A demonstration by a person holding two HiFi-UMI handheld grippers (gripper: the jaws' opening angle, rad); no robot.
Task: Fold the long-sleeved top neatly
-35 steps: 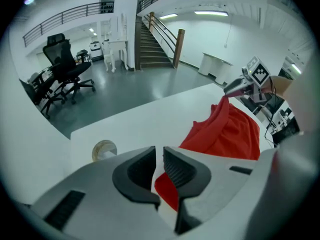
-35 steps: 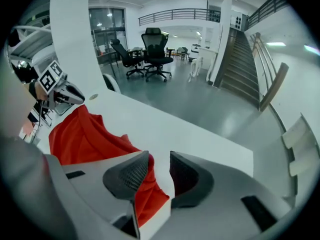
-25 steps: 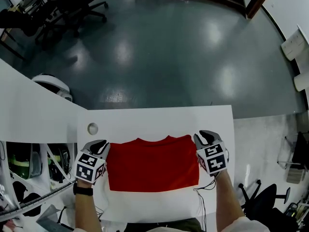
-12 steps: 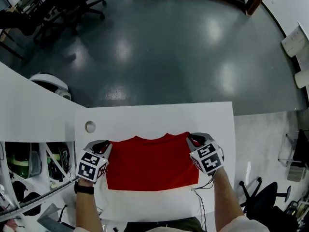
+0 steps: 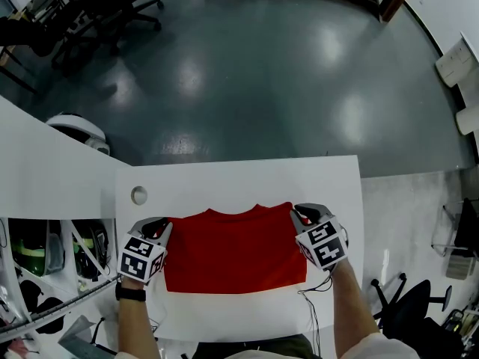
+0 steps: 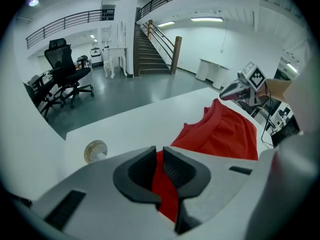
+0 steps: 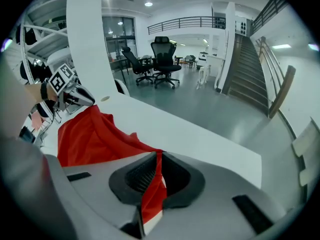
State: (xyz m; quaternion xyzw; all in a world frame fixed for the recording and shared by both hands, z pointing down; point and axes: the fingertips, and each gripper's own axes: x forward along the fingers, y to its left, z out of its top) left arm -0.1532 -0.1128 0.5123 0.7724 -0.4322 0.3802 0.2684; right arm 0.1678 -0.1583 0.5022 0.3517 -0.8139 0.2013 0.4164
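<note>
The red long-sleeved top [image 5: 233, 247] lies folded into a rectangle on the white table [image 5: 247, 182], its neckline at the far edge. My left gripper [image 5: 160, 225] is shut on the top's far left corner; red cloth [image 6: 162, 181] runs pinched between its jaws in the left gripper view. My right gripper [image 5: 298, 215] is shut on the far right corner, with a fold of red fabric [image 7: 152, 186] clamped between its pads. Both far corners are raised slightly off the table, and the cloth sags between them [image 7: 92, 134].
A small round disc [image 5: 138, 195] sits on the table at the far left. The table's far edge borders a grey floor [image 5: 247, 73]. Office chairs [image 5: 105, 10] stand far left. Cables [image 5: 313, 305] hang by the near right edge.
My right gripper moved in from beside the top onto its far right corner and shut on the fabric. The left gripper has stayed at the left corner.
</note>
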